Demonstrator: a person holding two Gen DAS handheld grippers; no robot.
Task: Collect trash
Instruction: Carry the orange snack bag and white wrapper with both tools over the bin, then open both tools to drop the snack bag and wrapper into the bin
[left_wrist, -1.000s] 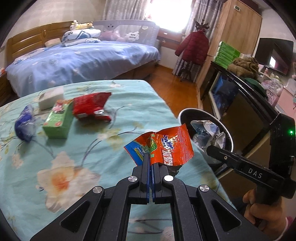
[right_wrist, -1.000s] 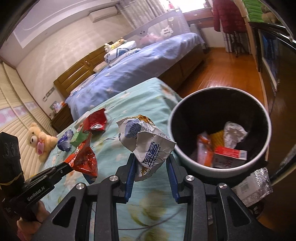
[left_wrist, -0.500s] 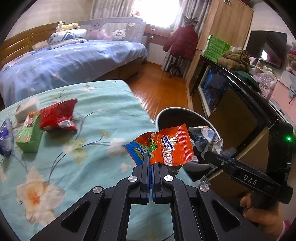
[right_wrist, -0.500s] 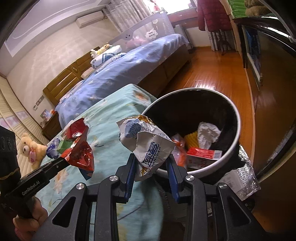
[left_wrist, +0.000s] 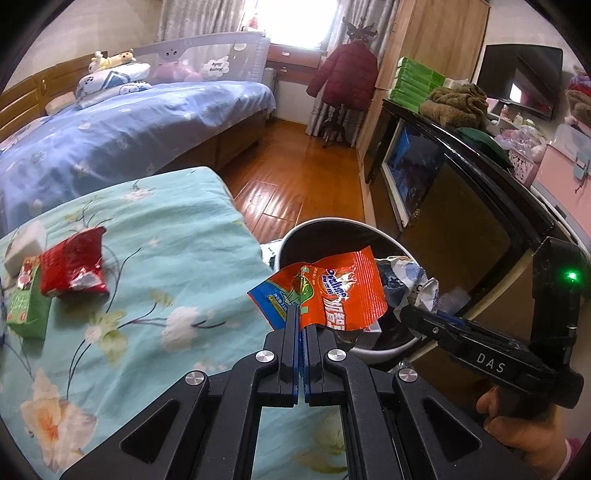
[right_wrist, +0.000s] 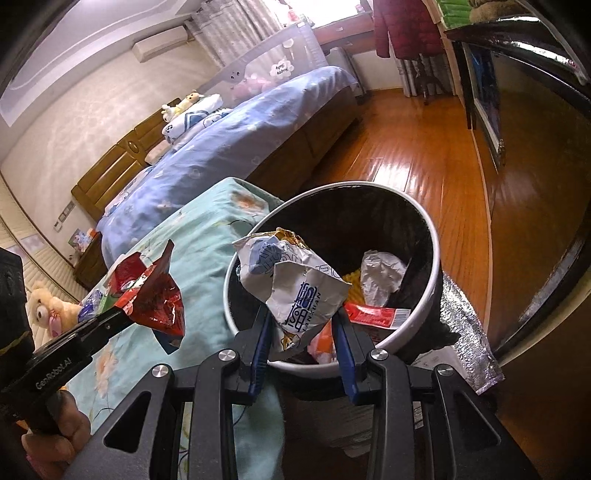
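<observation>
Left wrist view: the left gripper (left_wrist: 302, 325) has its jaws pressed together on one orange snack wrapper (left_wrist: 332, 293), which hangs at the near rim of the single trash bin (left_wrist: 391, 347). White script on the wrapper is too warped to read. On the teal floral bedspread (left_wrist: 155, 280), at nine o'clock from the wrapper, lie three loose pieces: one crumpled red packet (left_wrist: 72, 267), one green carton (left_wrist: 24, 299) and one white block (left_wrist: 24, 245). At four o'clock, the other tool's arm bears "DAS".

From the right wrist view, the right gripper (right_wrist: 302, 332) is clamped on one crumpled white bag (right_wrist: 299, 284) printed "LANXUAN", held over the bin's near rim. Inside sit a white crumple (right_wrist: 380, 273) and a red sachet (right_wrist: 373, 315). At eight o'clock, the left tool reads "GenRobot.AI".
</observation>
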